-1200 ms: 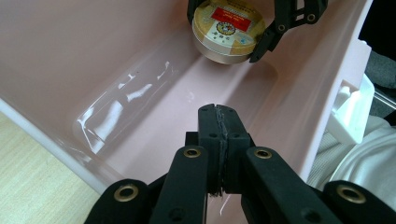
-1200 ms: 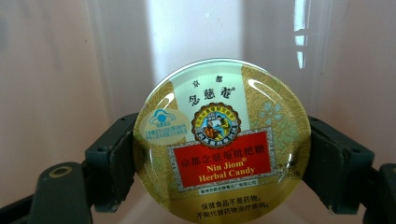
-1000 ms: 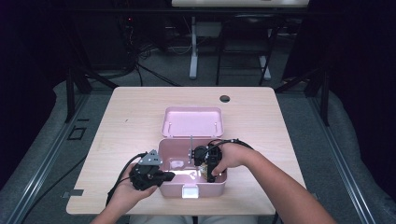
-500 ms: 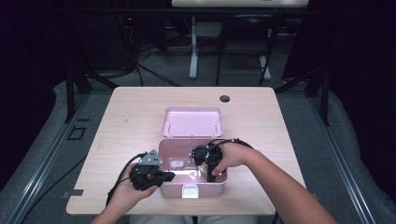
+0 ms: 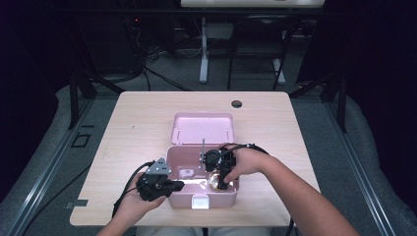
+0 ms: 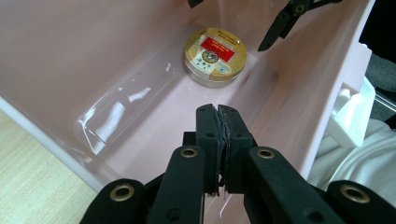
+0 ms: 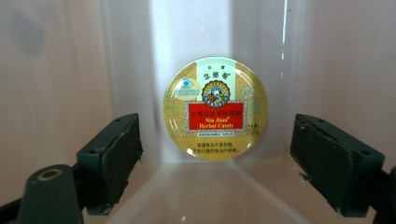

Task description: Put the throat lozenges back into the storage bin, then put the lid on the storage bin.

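Lying flat on the floor of the open pink plastic box point(image 5: 183, 199): a round gold metal tin point(image 7: 215, 108), near the wall on the right hand's side. Readable on its red band in the right gripper view: "Nin Jiom" and "Herbal Candy", under a row of Chinese characters; finer print below too small to read. Same tin point(image 6: 215, 56) from the side in the left gripper view, revealing its silver rim, lettering illegible there. Right gripper point(image 7: 217, 161) released, jaws spread wide, hovering over the tin, not touching. Left gripper point(image 6: 222, 135) clenched on nothing, pads pressed together, just inside the box's other end. High view adds the light wooden table point(image 5: 133, 137) and the box's hinged lid point(image 5: 202, 128) lying open.
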Available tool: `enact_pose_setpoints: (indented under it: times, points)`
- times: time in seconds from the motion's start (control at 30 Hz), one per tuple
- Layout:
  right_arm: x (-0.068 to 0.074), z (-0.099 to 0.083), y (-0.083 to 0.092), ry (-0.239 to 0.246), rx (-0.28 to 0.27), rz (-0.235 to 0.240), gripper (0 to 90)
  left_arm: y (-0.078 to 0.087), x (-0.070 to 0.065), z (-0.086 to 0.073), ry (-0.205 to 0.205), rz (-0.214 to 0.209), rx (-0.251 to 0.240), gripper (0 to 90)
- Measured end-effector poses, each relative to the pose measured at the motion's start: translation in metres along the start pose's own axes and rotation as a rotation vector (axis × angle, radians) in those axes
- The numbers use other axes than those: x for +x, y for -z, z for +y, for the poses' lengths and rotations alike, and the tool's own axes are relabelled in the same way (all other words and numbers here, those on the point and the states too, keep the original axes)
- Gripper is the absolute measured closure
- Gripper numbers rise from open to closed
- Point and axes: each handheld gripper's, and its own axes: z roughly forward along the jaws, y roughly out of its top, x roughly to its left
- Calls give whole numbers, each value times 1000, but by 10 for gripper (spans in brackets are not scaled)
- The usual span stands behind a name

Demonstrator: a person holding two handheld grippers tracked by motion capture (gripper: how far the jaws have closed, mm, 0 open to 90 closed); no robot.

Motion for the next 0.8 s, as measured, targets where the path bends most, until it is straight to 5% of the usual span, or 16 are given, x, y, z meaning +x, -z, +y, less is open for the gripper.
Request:
enact_pose_setpoints:
  times: [0.3, 0.8]
  points:
    - [3, -2, 17, -23, -40, -33, 219, 0, 0, 0, 2, -4, 1, 873]
    - [-4, -8, 56, -190, -126, -120, 238, 0, 1, 0, 18, -17, -13, 856]
